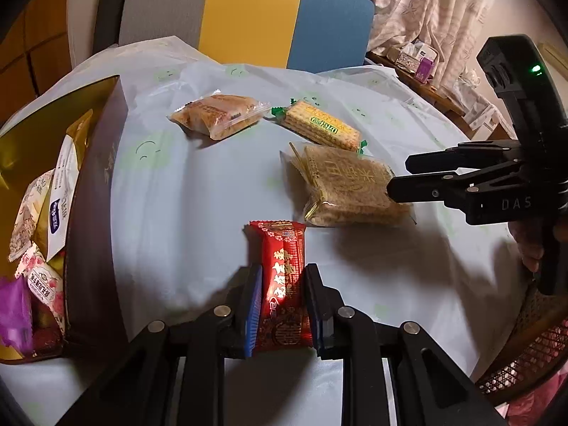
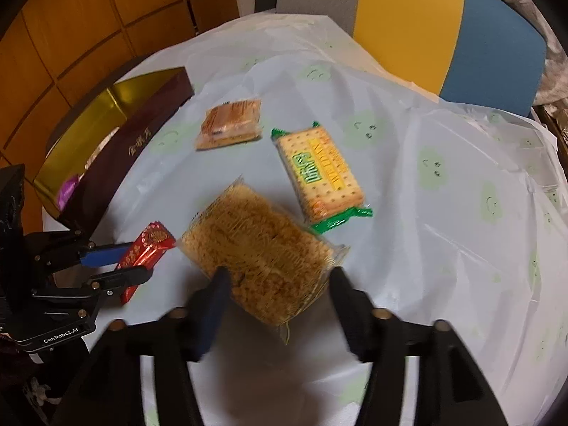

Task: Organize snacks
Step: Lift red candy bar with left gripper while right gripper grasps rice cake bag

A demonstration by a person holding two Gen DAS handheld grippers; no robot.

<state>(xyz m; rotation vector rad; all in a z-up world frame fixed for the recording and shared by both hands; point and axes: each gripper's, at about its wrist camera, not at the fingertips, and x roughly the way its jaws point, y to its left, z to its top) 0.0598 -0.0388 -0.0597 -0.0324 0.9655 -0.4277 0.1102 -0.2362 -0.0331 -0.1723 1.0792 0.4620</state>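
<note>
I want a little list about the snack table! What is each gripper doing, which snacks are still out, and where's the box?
left gripper: shut on the red snack packet
right gripper: open, fingers either side of the golden crispy snack pack, not pressing it
snacks lying loose: green-ended cracker pack; clear-wrapped pastry
box: dark outside, gold inside, open, at the left edge of the table, already holding several wrapped snacks
table cover: pale plastic sheet with green smiley prints
</note>
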